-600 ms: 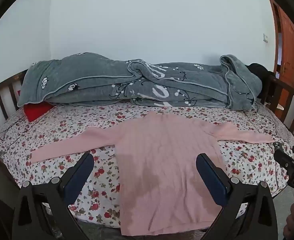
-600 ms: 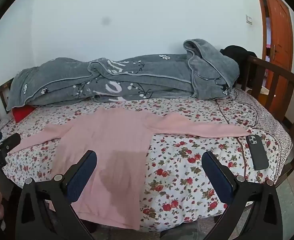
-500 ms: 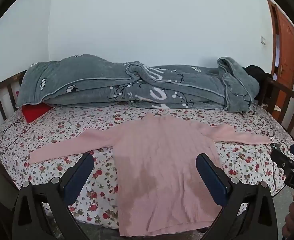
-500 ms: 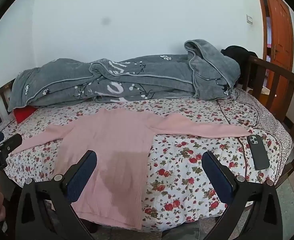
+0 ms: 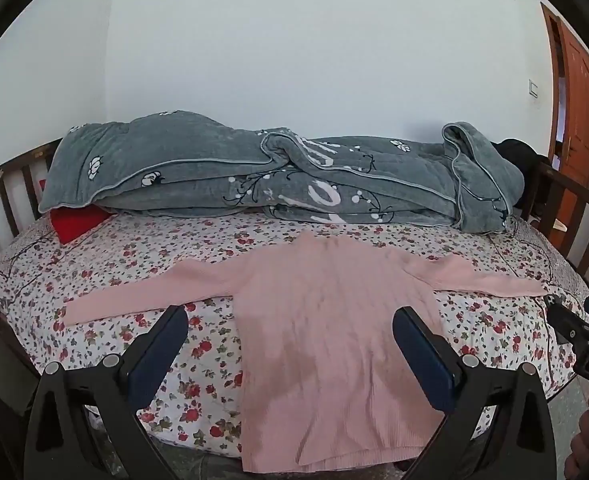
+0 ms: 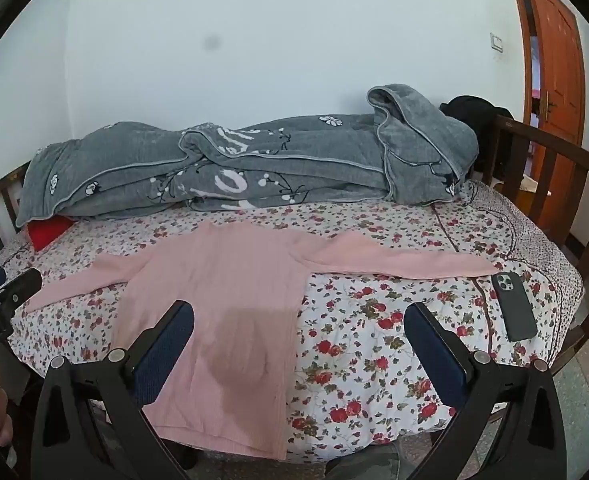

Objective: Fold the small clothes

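A pink long-sleeved sweater (image 5: 326,320) lies flat on the floral bed sheet (image 5: 142,256), sleeves spread to both sides, hem hanging at the near edge. It also shows in the right wrist view (image 6: 230,292). My left gripper (image 5: 290,316) is open and empty, held above the near edge in front of the sweater's body. My right gripper (image 6: 298,312) is open and empty, in front of the sweater's right side. Neither touches the cloth.
A rolled grey blanket (image 5: 278,176) lies along the back of the bed, with a red pillow (image 5: 74,222) under its left end. A dark phone (image 6: 514,306) lies on the sheet near the right sleeve's end. Wooden rails (image 6: 550,184) enclose the bed. An orange door (image 6: 554,64) stands at right.
Both grippers have drawn back and risen slightly, so the bed and sweater sit lower and farther in view. The sweater has not moved.
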